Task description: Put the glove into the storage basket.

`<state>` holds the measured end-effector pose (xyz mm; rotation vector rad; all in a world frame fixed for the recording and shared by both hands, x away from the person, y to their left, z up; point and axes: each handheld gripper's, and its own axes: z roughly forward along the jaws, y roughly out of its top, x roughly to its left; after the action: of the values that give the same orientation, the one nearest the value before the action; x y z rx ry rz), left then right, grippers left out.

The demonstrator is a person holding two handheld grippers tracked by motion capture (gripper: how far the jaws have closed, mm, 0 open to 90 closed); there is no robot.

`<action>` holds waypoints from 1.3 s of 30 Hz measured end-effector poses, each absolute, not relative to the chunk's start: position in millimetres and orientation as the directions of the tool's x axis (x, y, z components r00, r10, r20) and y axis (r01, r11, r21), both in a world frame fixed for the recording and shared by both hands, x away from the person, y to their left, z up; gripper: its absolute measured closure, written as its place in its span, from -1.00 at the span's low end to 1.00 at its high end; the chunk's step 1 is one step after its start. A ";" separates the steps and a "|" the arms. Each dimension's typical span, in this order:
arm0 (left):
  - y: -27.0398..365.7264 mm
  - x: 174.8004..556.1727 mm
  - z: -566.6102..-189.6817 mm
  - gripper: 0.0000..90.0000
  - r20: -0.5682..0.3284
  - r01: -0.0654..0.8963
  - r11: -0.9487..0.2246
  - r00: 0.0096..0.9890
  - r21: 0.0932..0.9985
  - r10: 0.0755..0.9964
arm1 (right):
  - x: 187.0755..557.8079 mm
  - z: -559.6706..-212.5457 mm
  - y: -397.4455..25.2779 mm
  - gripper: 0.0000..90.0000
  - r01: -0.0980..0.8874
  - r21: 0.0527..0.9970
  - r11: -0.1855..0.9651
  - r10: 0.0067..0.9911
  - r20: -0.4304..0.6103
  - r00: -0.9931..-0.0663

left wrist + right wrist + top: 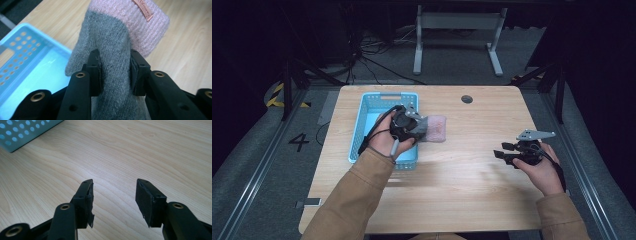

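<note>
At the right rim of the basket [362, 131], the left gripper [115, 72] is clamped on a knitted sock [113, 42], grey at the gripped part and pink at the cuff. From the high view, the sock [435, 128] sticks out to the right of the basket, over the table [472, 165], and I cannot tell if it hangs free or rests on the wood. The right gripper [114, 200] holds nothing; its jaws stand apart above bare table, well apart from the basket.

I think the risk is this: the jaws pinch only a narrow fold of soft knit, so the sock may slip out when it is moved. If it goes into the basket, the loose cuff could catch on the rim and stay outside.

The left hand [384, 142] and gripper cover the grey end of the sock in the high view, and the left gripper view cuts it off at the bottom. The small label [143, 9] on the cuff is too blurred to read
</note>
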<state>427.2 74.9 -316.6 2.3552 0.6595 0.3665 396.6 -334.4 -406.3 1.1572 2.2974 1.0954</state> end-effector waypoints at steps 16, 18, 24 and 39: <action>130.1 456.5 -325.4 0.49 0.068 0.429 -0.635 0.793 0.643 0.605 | 400.1 -411.4 -331.3 0.11 0.526 0.757 0.387 0.787 0.026 -0.617; 134.3 459.2 -325.4 0.49 0.063 0.433 -0.633 0.793 0.641 0.606 | 399.9 -411.4 -331.4 0.11 0.528 0.757 0.386 0.788 0.027 -0.615; 145.2 473.7 -331.6 0.48 0.053 0.443 -0.643 0.798 0.625 0.601 | 398.3 -413.1 -331.1 0.10 0.532 0.752 0.389 0.788 0.027 -0.615; 143.7 509.6 -374.2 0.48 0.020 0.509 -0.668 0.787 0.544 0.616 | 389.5 -415.7 -339.2 0.08 0.539 0.749 0.386 0.803 0.015 -0.596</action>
<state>509.6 143.7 -374.2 2.4517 0.8372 0.2742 389.5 -339.2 -415.7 1.1668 2.2993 1.0461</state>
